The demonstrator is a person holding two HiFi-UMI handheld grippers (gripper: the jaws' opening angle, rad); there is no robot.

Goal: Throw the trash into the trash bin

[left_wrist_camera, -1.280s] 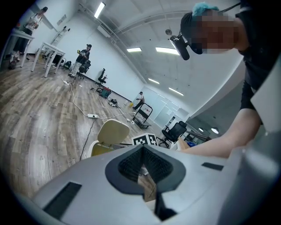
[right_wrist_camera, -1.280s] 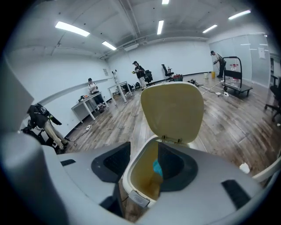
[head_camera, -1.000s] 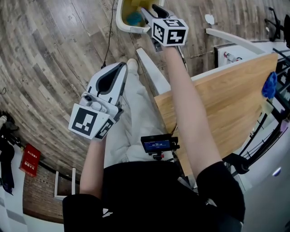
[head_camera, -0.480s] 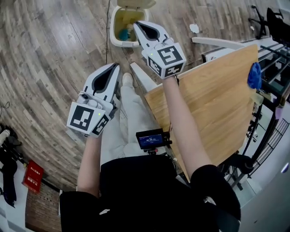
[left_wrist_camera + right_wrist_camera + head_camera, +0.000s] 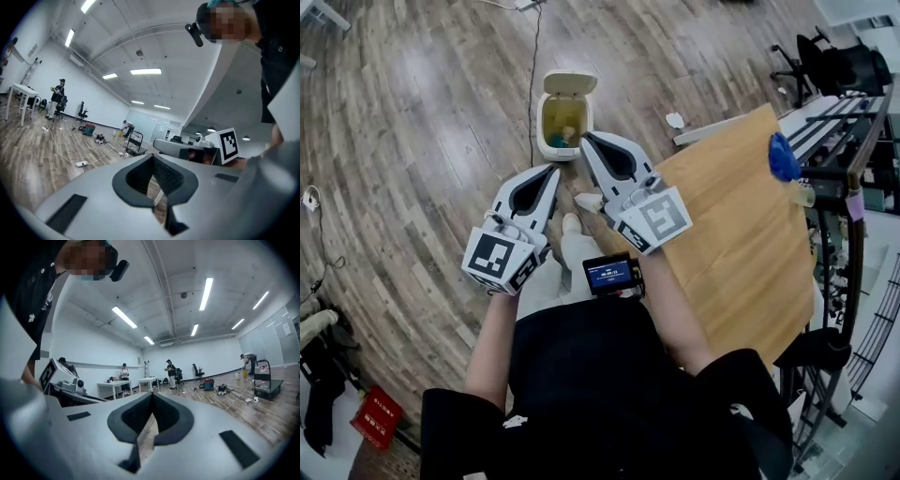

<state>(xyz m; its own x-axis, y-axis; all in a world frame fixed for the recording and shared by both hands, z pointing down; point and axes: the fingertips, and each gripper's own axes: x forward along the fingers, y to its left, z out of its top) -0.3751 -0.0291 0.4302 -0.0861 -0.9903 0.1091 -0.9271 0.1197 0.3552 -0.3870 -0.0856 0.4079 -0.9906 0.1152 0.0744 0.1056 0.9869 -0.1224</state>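
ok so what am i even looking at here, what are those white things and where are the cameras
There is no robot: a person holds two hand-held grippers. One picture comes from a camera on the person's head, looking down at the left gripper, the right gripper, a wooden table and an open trash bin on the floor with trash inside. The other two come from cameras riding on each gripper. Both pairs of jaws are shut and empty.

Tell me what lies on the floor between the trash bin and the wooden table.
A small white scrap lies there, between trash bin and wooden table; the head view shows it.
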